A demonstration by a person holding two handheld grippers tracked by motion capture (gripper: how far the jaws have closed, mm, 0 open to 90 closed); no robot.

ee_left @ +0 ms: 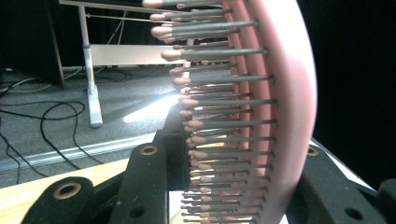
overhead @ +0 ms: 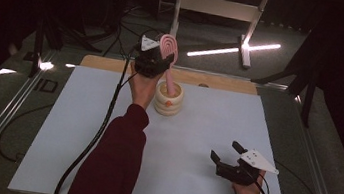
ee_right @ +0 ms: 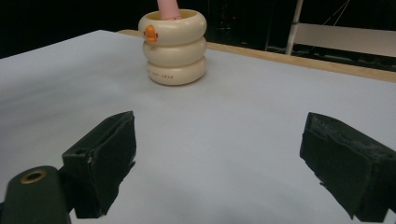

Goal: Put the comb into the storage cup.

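A pink hairbrush [overhead: 169, 46] stands upright with its handle down inside a cream ringed cup [overhead: 168, 101] that has a small orange beak on its side. My left gripper [overhead: 161, 59] is shut on the brush just below its head. In the left gripper view, the bristles and pink back of the hairbrush [ee_left: 280, 93] rise between the two black jaws of the left gripper [ee_left: 233, 186]. My right gripper [overhead: 226, 151] rests open low on the white sheet at the near right, nothing between its pads. From the right gripper [ee_right: 224, 158], the cup [ee_right: 173, 46] stands far ahead with the pink handle in it.
A white sheet [overhead: 80, 130] covers the table, with a wooden strip [overhead: 222, 82] along its far edge. A black cable [overhead: 100, 128] trails from the left gripper across the sheet's left side. Behind the table are a white frame [overhead: 217, 7] and a bright light strip [overhead: 231, 49] on the floor.
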